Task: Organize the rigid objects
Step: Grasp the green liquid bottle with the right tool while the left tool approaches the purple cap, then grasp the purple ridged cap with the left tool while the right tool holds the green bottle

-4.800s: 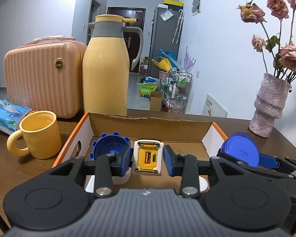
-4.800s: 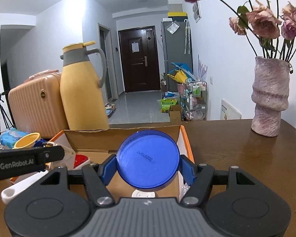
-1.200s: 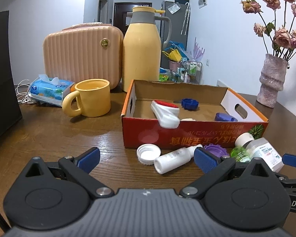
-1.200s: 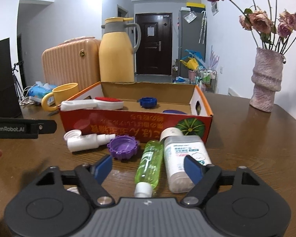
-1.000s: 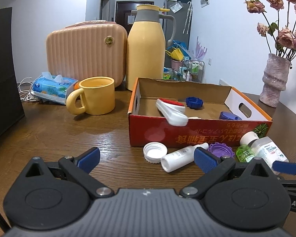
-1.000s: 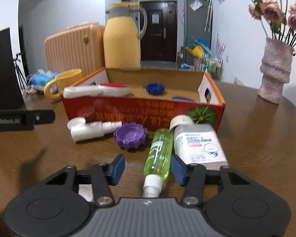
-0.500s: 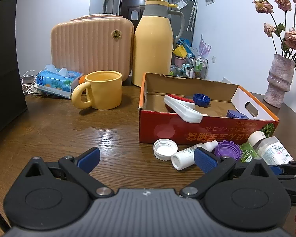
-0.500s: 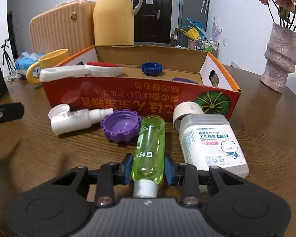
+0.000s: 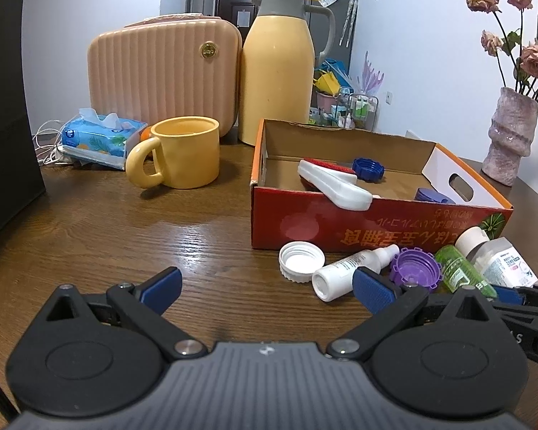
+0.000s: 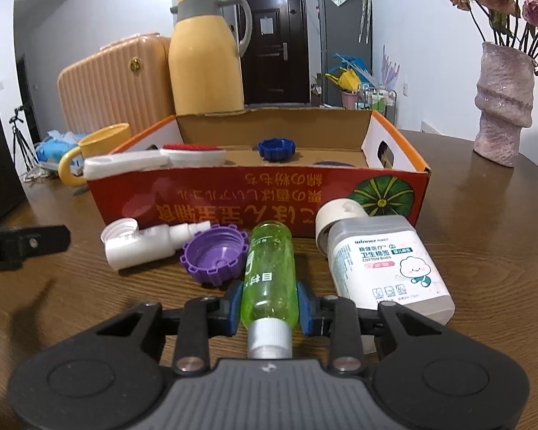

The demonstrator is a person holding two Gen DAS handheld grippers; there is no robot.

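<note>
My right gripper is shut on the green bottle, which lies on the table with its white cap toward me. Beside it lie a purple cap, a small white spray bottle and a clear cotton-bud box. Behind them stands the red cardboard box holding a white and red brush and a blue cap. My left gripper hangs open over bare table, left of a white cap and the purple cap.
A yellow mug, a blue tissue pack, a pink case and a yellow thermos jug stand behind on the left. A pink vase with dried roses stands at the far right. A dark block borders the left edge.
My right gripper moved in over the green bottle and its jaws closed on it. The left view has shifted slightly leftward, with its jaws still wide.
</note>
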